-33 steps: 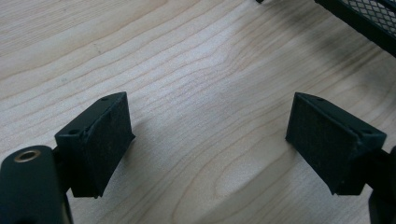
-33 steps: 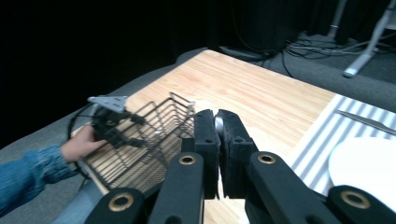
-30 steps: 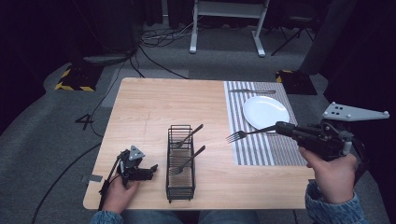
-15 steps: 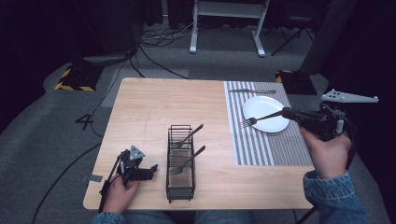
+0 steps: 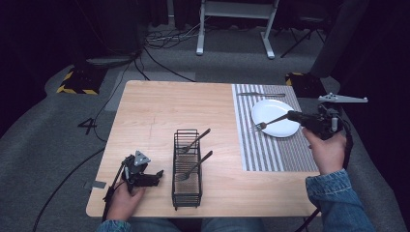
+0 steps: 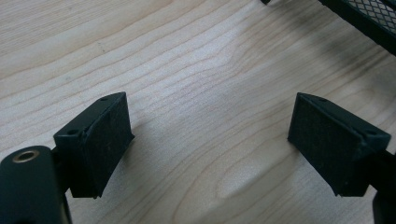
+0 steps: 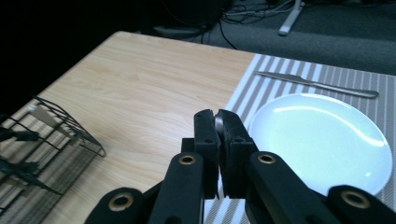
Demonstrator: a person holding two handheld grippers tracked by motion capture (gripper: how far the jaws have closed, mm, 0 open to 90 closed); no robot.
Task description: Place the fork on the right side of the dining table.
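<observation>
My right gripper (image 5: 293,115) is shut on the handle of a metal fork (image 5: 267,123). The fork sticks out to the left, its tines over the near left rim of the white plate (image 5: 279,107). In the right gripper view the jaws (image 7: 218,125) are pressed together with a sliver of metal between them, and the plate (image 7: 327,140) lies just beyond. My left gripper (image 5: 157,175) rests on the table's front left, beside the black wire basket (image 5: 187,191). Its pads (image 6: 109,135) stand wide apart over bare wood with nothing between them.
The plate sits on a striped placemat (image 5: 270,152) with a knife (image 5: 261,94) at its far end. The wire basket holds two utensils (image 5: 195,141), handles sticking out toward the far right. Its corner (image 6: 369,23) lies close to my left gripper.
My right hand has carried the fork away from the mat's front edge, farther back and lower, until its tines hang over the plate's rim. The left gripper has stayed put.
</observation>
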